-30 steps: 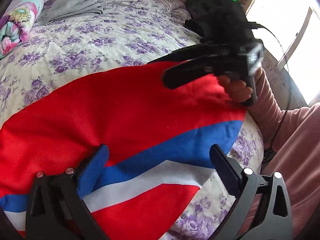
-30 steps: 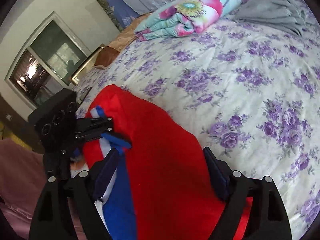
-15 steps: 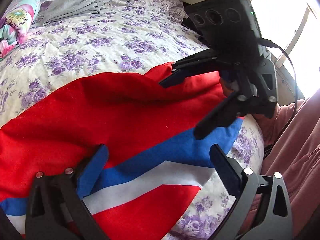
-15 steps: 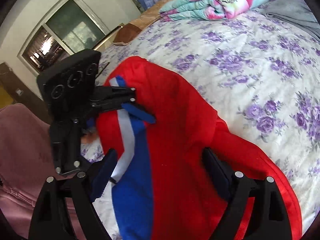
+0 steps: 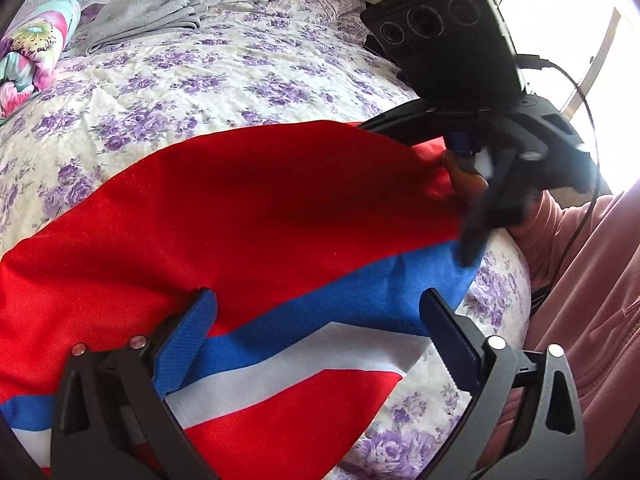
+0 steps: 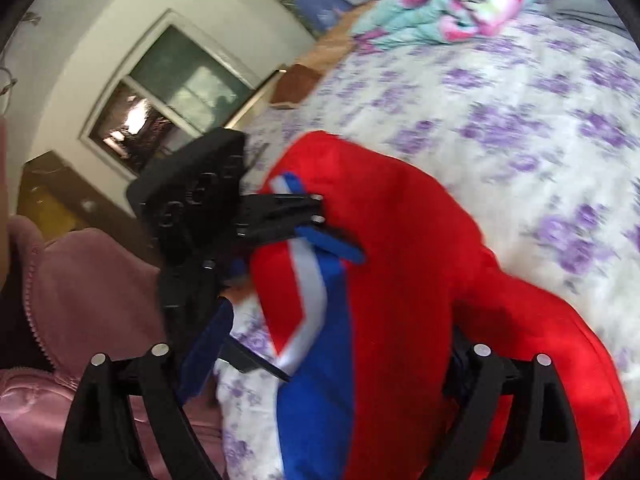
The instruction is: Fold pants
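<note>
The pants (image 5: 248, 216) are red with a blue and a white stripe and lie on the flowered bedspread (image 5: 208, 64). My left gripper (image 5: 320, 320) is open, its fingers spread over the striped part. My right gripper (image 5: 424, 184) shows at the pants' right end, open, one finger above the red cloth and one at the blue stripe. In the right wrist view the pants (image 6: 400, 264) fill the gap of the open right gripper (image 6: 332, 344), whose right finger is hidden behind red cloth. The left gripper (image 6: 316, 220) sits over the striped end.
A grey folded garment (image 5: 144, 24) and a rolled flowered quilt (image 5: 28, 56) lie at the bed's far end. My pink sleeve (image 5: 592, 280) is at the right, by the bed edge. A window (image 6: 172, 92) and a wall are beyond the bed.
My right gripper has opened and come down onto the pants' right end, turning to face the left camera. The left gripper has stayed open over the stripes.
</note>
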`<state>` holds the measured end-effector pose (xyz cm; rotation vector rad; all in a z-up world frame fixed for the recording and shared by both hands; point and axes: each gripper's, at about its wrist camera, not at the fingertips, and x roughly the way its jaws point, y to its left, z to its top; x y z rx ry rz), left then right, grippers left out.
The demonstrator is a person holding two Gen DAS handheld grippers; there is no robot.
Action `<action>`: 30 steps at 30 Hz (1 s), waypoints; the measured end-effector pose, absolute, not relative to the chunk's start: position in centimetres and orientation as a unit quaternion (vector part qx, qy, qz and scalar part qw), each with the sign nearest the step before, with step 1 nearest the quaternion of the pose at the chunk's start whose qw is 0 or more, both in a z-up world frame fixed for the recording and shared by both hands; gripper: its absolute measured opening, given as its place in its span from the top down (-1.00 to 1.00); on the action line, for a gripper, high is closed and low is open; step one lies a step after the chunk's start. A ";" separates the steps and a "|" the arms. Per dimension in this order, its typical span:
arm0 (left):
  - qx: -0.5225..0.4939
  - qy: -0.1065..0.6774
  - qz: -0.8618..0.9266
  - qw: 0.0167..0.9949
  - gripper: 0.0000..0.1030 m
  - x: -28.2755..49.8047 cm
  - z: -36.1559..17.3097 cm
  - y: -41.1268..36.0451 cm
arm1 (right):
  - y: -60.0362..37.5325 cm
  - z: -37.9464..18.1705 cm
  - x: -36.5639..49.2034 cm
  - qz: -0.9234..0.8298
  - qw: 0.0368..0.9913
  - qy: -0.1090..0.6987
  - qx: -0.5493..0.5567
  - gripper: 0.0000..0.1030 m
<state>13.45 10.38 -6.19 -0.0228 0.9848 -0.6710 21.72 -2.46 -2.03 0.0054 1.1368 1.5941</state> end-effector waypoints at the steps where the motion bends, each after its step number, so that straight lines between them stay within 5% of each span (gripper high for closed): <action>1: -0.011 0.464 -0.316 0.828 -0.91 13.4 -6.2 10.4 | -1.9 -2.2 22.0 0.673 0.561 0.482 0.006 -0.84; 5: -0.008 0.464 -0.315 0.828 -0.91 13.4 -6.2 10.4 | -0.6 -4.0 25.5 0.650 0.550 0.516 0.089 -0.75; 8: -0.006 0.462 -0.314 0.829 -0.91 13.4 -6.2 10.4 | -3.3 -1.6 27.5 0.611 0.650 0.435 0.123 -0.58; 10: -0.004 0.463 -0.314 0.829 -0.91 13.4 -6.3 10.5 | -4.9 -1.6 28.5 0.568 0.693 0.422 0.137 -0.76; 17: 0.008 0.465 -0.305 0.831 -0.91 13.4 -6.4 10.2 | -8.1 -0.5 29.9 0.546 0.711 0.393 0.203 -0.77; 23: 0.027 0.464 -0.295 0.834 -0.91 13.1 -6.4 9.7 | -4.3 3.9 23.0 0.621 0.685 0.363 0.115 -0.77; 30: 0.018 0.463 -0.297 0.835 -0.91 13.1 -6.4 9.9 | -4.4 -0.1 17.7 0.539 0.716 0.443 0.006 -0.75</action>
